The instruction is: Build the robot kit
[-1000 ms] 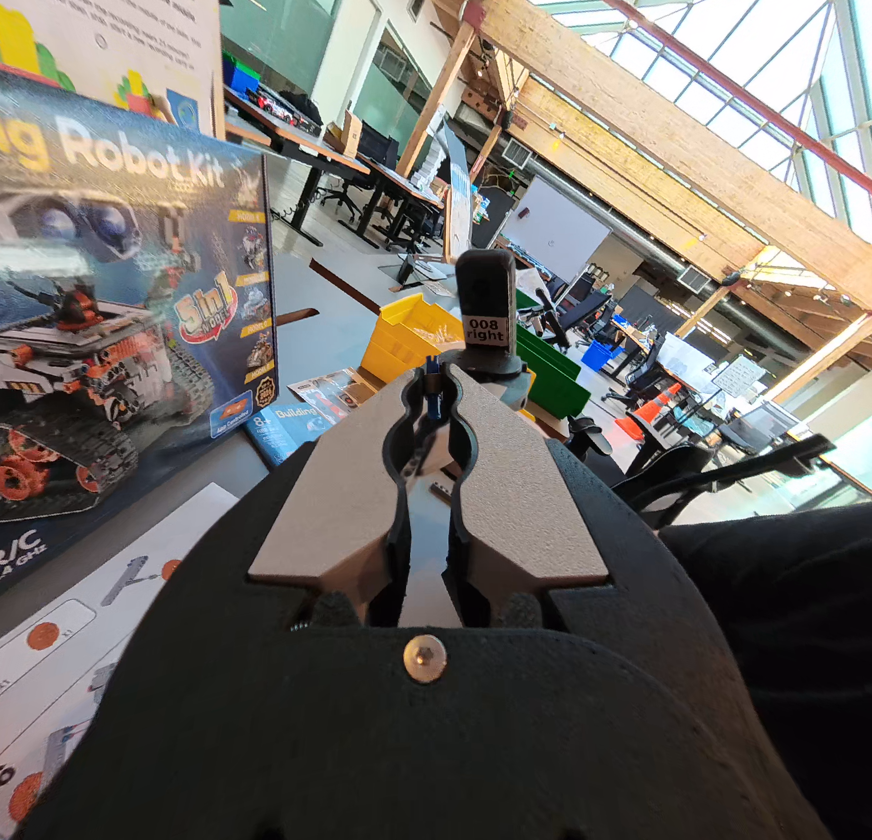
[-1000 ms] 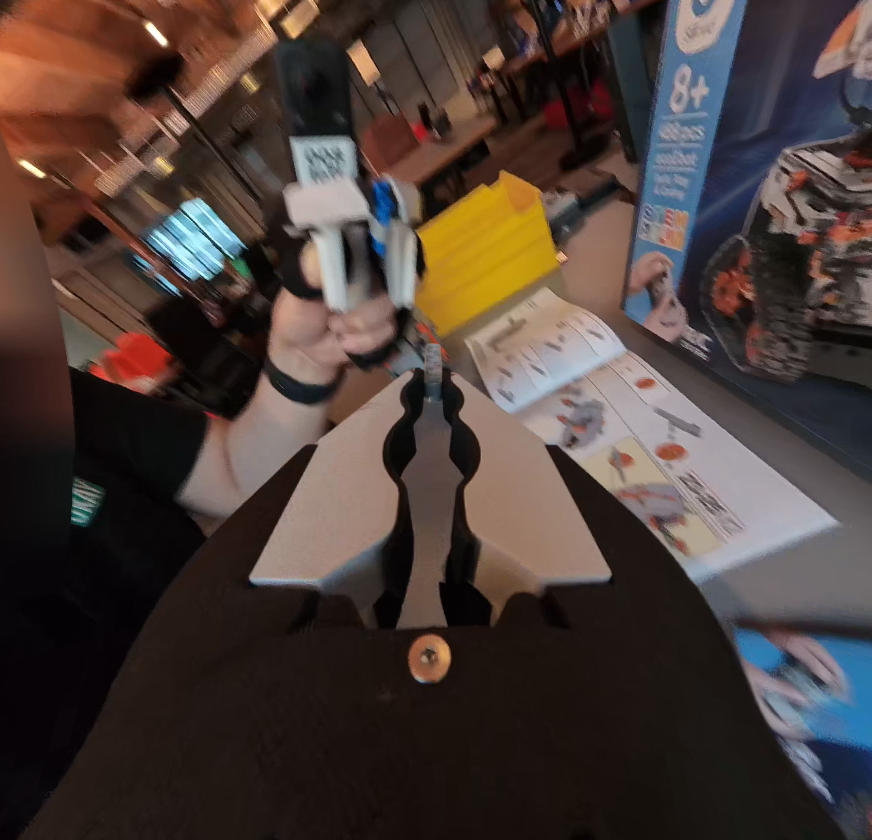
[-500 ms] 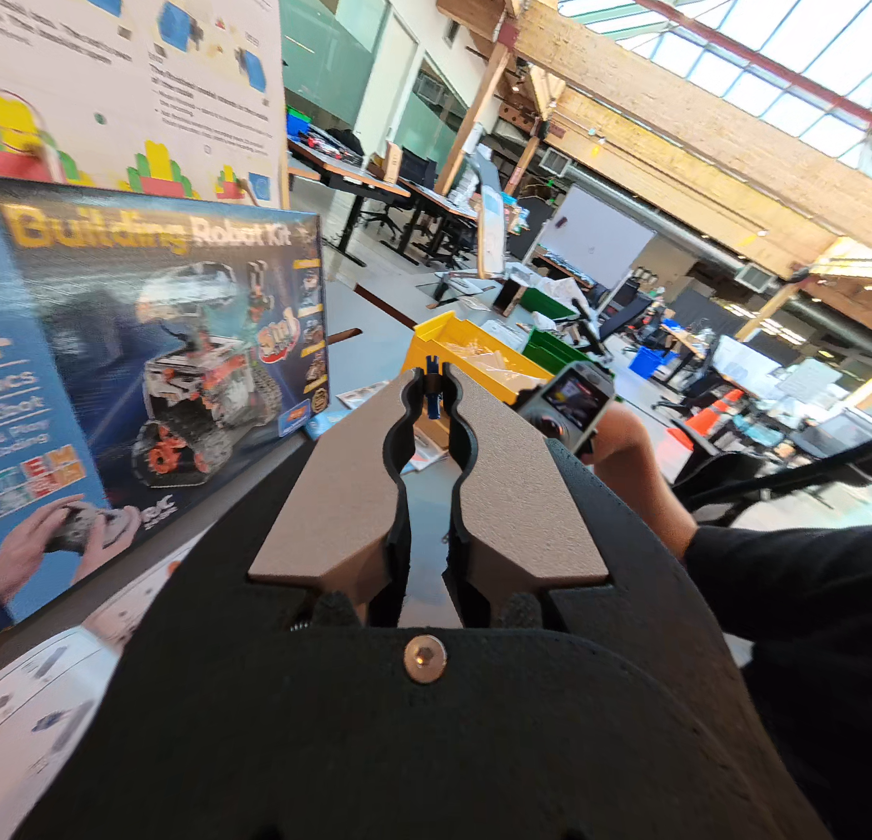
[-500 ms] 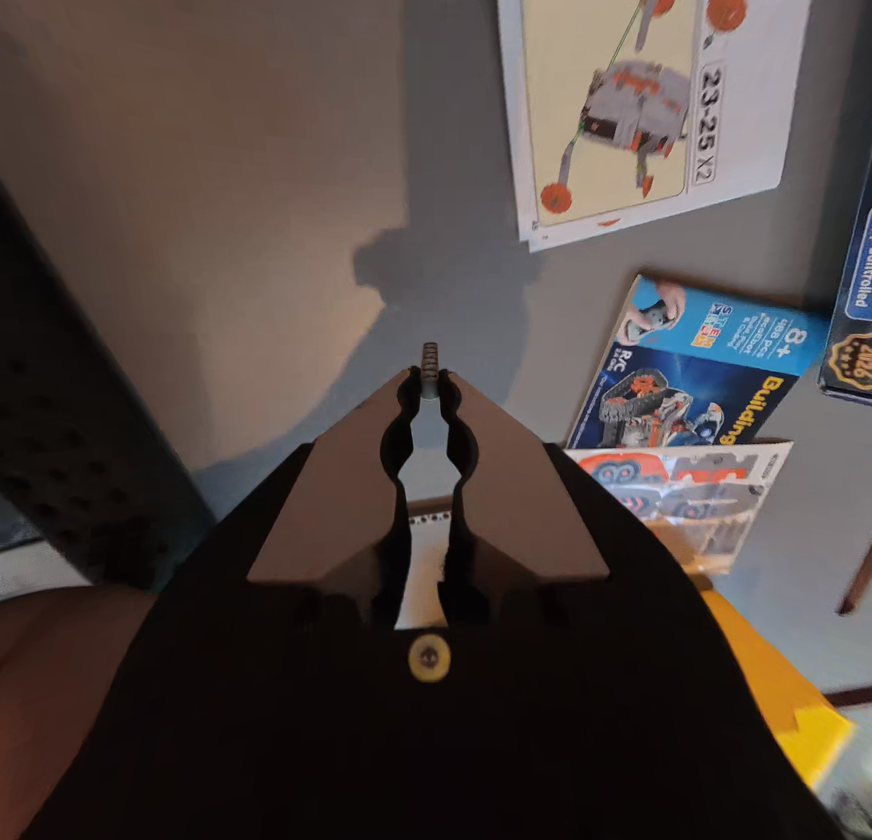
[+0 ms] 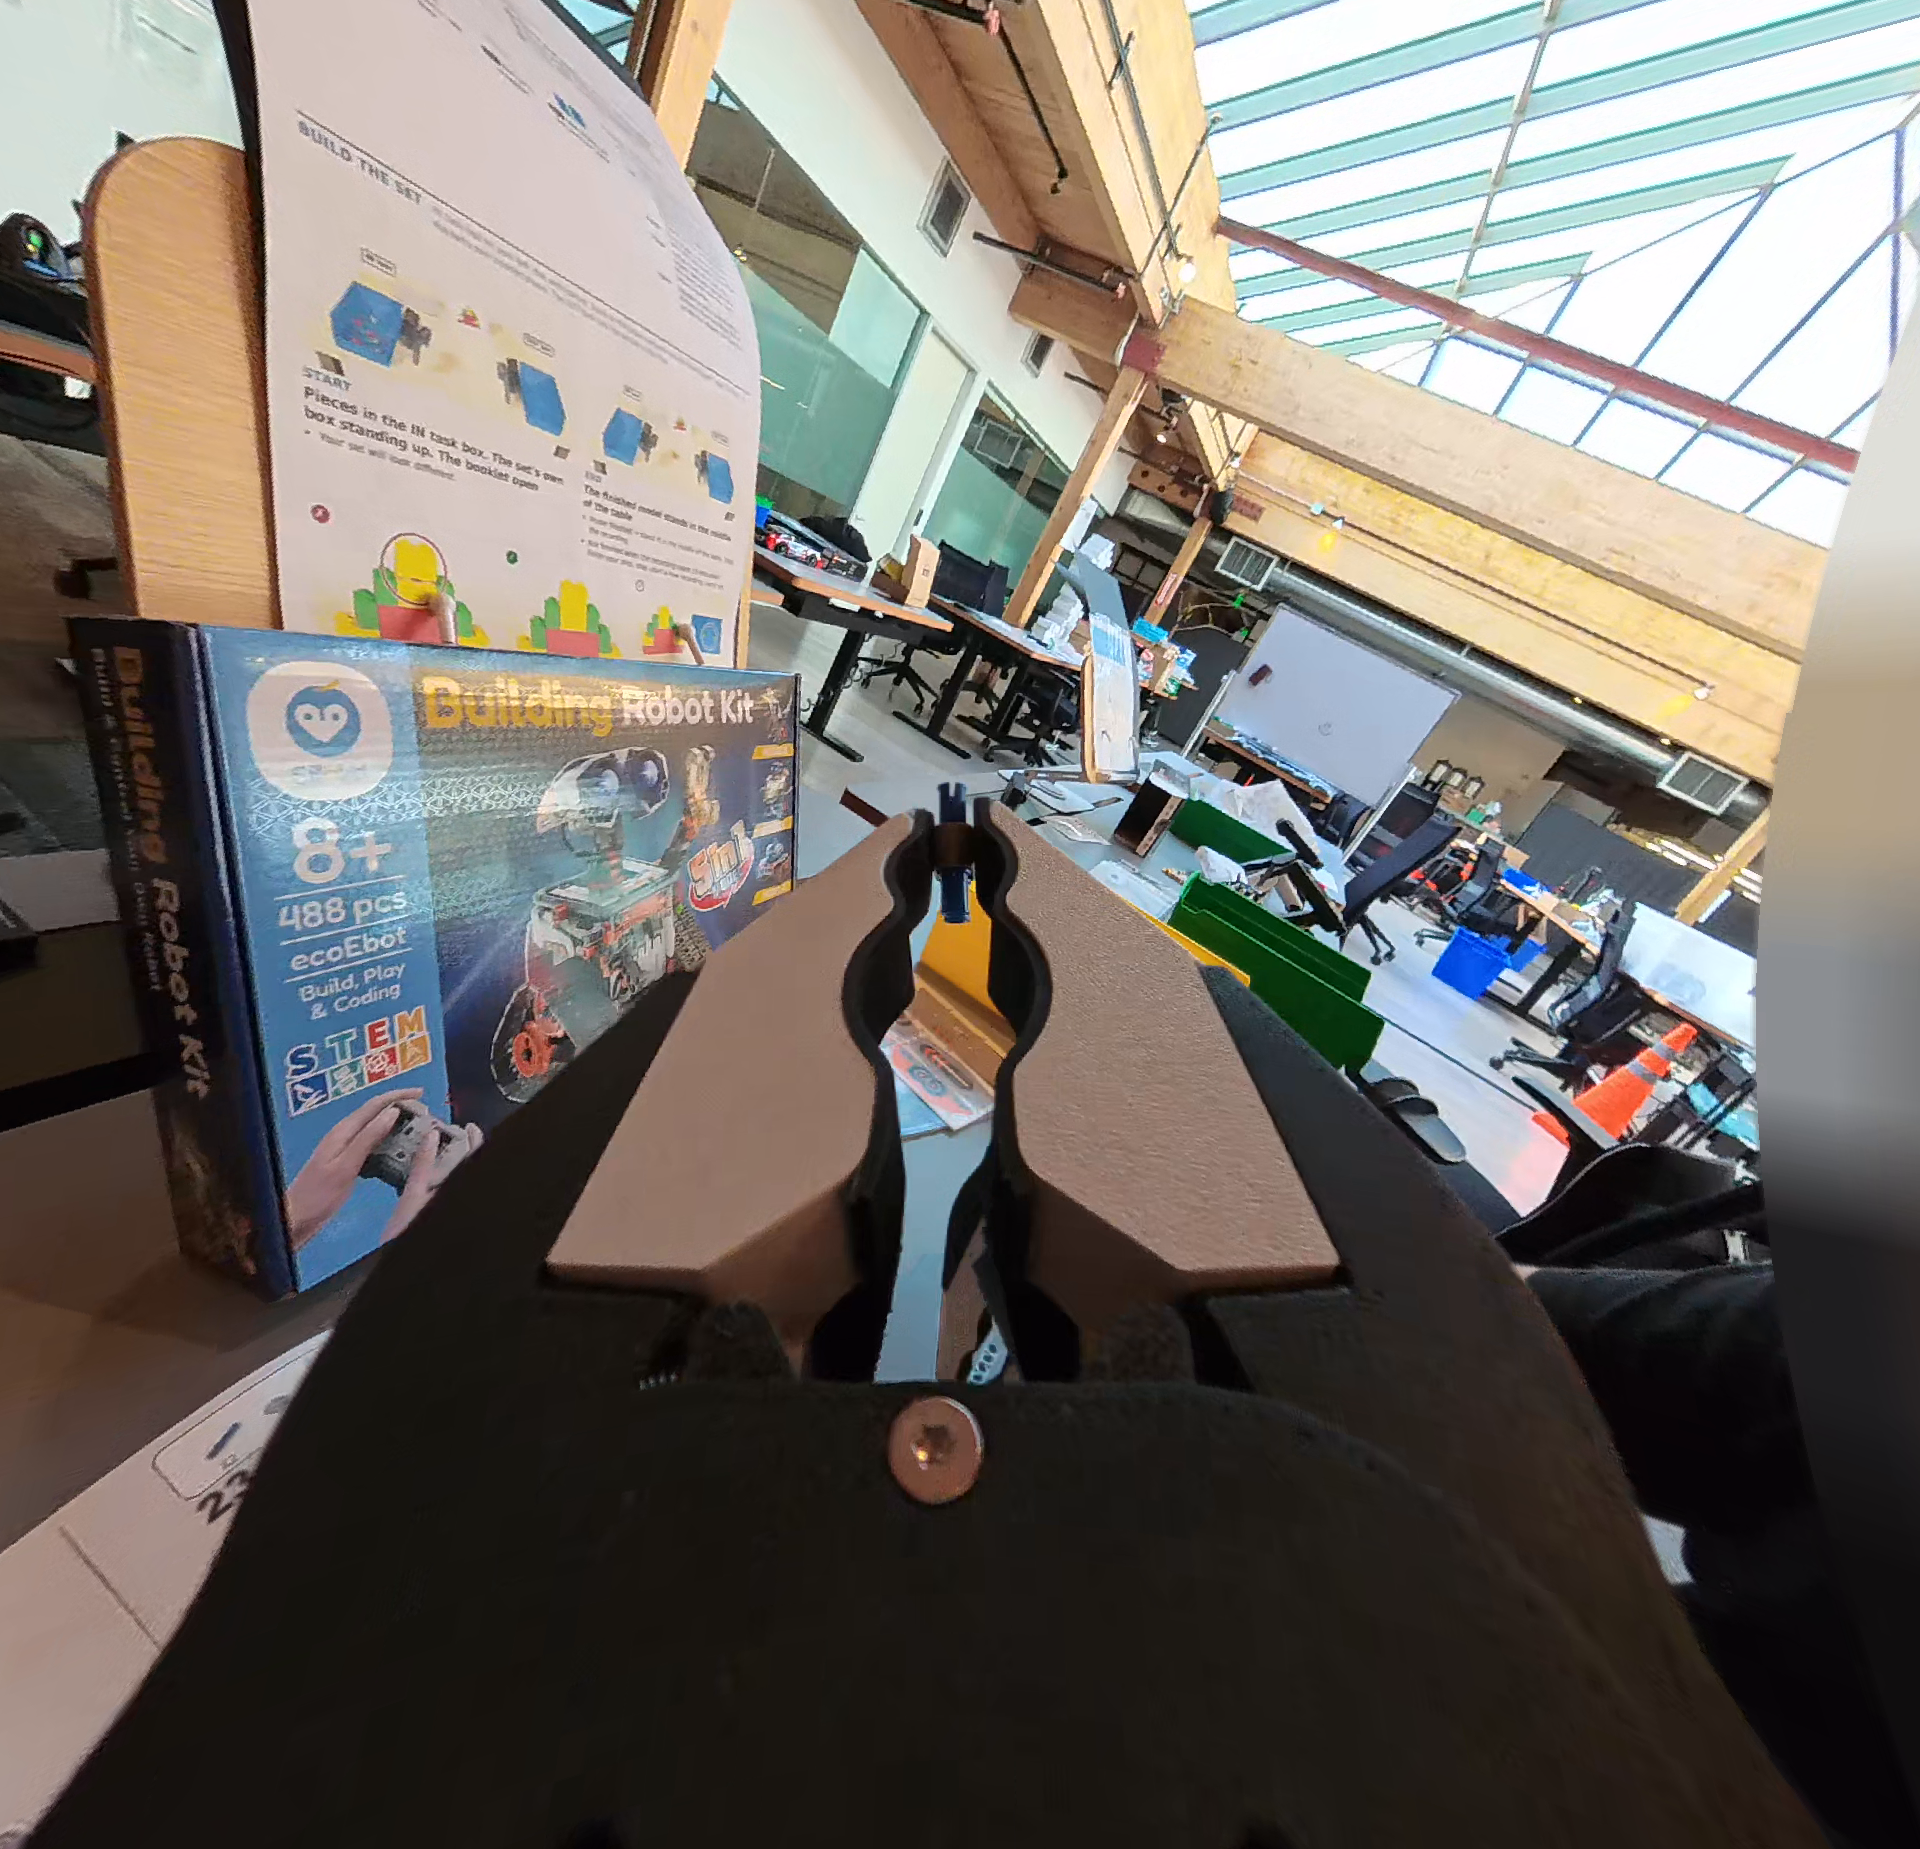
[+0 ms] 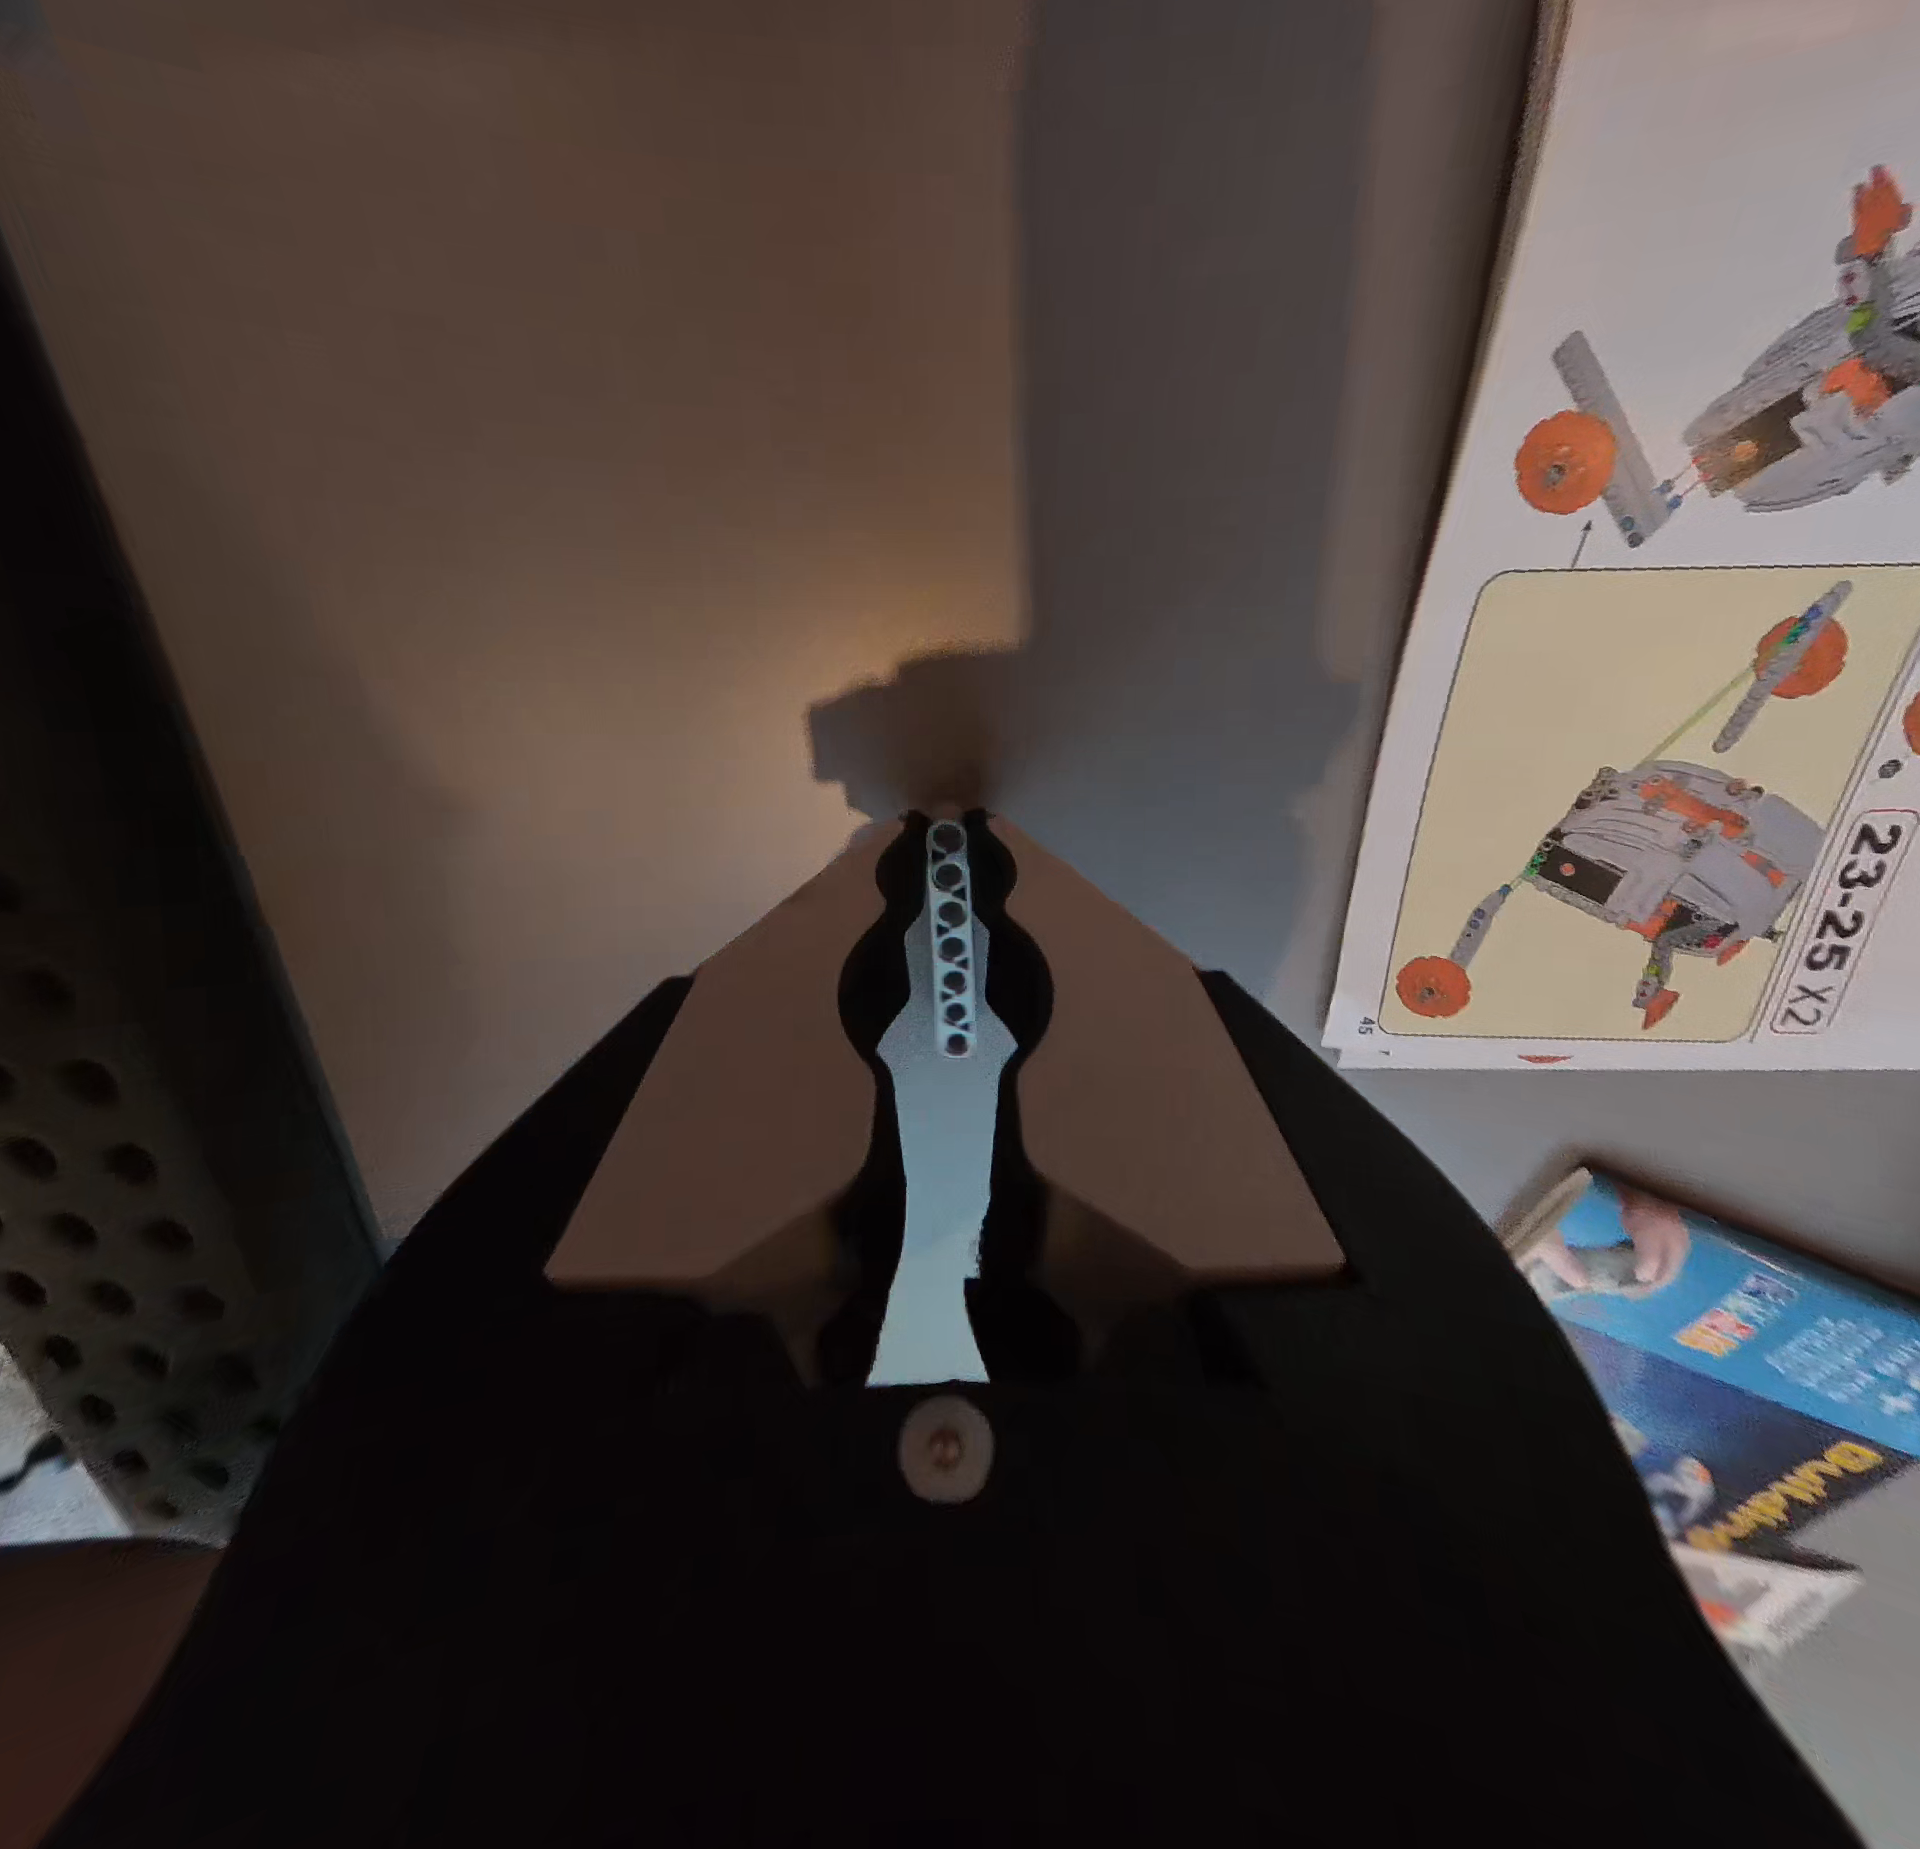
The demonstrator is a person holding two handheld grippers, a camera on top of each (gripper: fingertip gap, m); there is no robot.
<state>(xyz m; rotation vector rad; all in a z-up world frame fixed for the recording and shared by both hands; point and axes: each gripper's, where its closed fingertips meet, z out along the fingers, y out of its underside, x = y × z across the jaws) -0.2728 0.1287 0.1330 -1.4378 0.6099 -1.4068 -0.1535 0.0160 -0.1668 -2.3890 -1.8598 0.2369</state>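
Observation:
My left gripper (image 5: 951, 825) is shut on a small blue pin (image 5: 951, 869) that stands up between its tips, held above the table. The blue robot kit box (image 5: 457, 926) stands upright to its left. My right gripper (image 6: 948, 825) is shut on a light grey beam with a row of holes (image 6: 951, 942), which lies along the gap between the jaws. It points down at the grey table (image 6: 623, 449) and its shadow lies just beyond the tips. The open instruction booklet (image 6: 1683, 573) lies to its right.
A yellow bin (image 5: 961, 952) and green bins (image 5: 1278, 958) stand behind the left gripper. A printed sheet on a wooden stand (image 5: 488, 345) rises behind the box. A dark perforated panel (image 6: 114, 1124) is at the right view's left edge. A blue leaflet (image 6: 1745, 1384) lies lower right. One gripper's finger ends stand about 35 cm off the other's.
The left gripper has swung left and up, so the whole kit box shows. The right gripper has turned from facing the other hand to looking down at the table, closer to it now.

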